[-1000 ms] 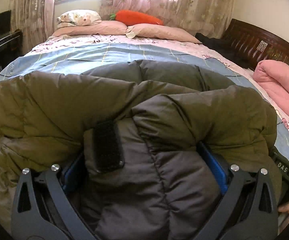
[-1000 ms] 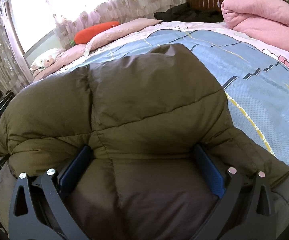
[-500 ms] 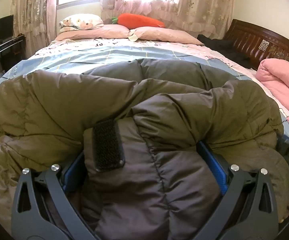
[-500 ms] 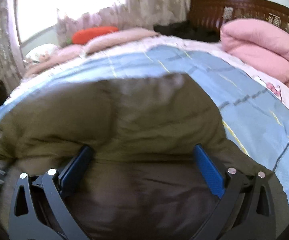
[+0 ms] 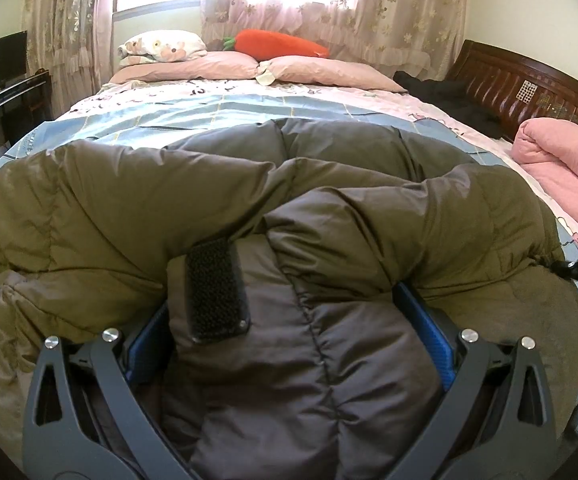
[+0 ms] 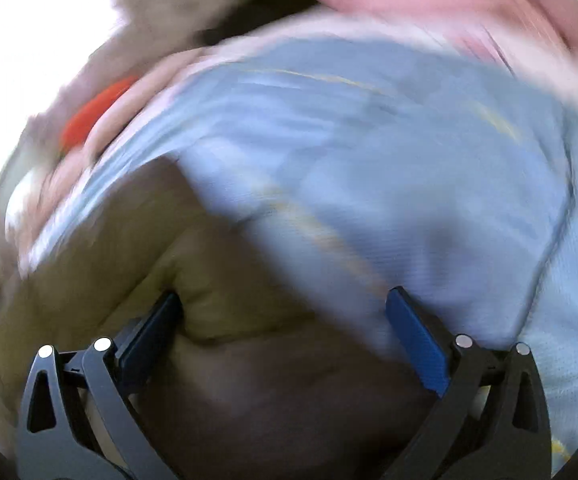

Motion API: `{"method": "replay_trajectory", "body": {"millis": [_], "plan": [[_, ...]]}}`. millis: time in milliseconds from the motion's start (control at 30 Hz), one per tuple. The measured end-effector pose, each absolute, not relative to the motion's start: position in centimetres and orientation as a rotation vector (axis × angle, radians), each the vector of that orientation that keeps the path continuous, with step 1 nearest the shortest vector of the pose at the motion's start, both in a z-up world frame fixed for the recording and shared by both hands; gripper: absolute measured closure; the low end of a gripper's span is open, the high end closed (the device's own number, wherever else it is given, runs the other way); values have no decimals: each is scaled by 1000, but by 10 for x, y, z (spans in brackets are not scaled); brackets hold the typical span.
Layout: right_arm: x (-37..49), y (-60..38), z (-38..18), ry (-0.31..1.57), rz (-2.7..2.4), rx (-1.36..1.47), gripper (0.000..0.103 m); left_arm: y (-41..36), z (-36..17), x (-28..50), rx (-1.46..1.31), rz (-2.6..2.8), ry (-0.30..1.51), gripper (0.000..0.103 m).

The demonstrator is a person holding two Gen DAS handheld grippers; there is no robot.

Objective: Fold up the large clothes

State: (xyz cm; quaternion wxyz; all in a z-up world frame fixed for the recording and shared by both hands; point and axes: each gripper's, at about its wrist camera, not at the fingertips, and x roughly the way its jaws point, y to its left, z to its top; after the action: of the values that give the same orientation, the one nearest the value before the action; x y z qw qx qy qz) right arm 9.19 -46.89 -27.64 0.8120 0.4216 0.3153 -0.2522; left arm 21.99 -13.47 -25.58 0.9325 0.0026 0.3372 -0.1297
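**Padded jacket part-folded on bed, fold not finished**

The bulky olive-green quilted down jacket (image 5: 137, 208) lies across the near half of the blue-and-pink patterned bed sheet (image 5: 217, 108), one grey-lined flap with a black hook-and-loop patch (image 5: 215, 286) turned up toward the camera. Judged progress: early to middle — the padding is bunched and doubled over, not yet a flat, compact bundle.

The left gripper (image 5: 289, 320) has its jaws wide apart with jacket fabric bulging between them; whether it truly grips is unclear. The right gripper (image 6: 285, 328) view is badly blurred — jaws apart, fabric against the left pad only.

No containers visible. Far end: pink pillows (image 5: 321, 70), an orange carrot-shaped plush (image 5: 281, 44).
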Motion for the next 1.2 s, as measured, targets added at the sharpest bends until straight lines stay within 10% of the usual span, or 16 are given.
{"method": "replay_trajectory", "body": {"millis": [533,1200], "plan": [[159,-264,-210,680,-137,44,1,-131,-256,219,1,-270,686,2],[146,-316,-248,671,-7,348,1,-134,-254,217,37,-276,679,2]]}}
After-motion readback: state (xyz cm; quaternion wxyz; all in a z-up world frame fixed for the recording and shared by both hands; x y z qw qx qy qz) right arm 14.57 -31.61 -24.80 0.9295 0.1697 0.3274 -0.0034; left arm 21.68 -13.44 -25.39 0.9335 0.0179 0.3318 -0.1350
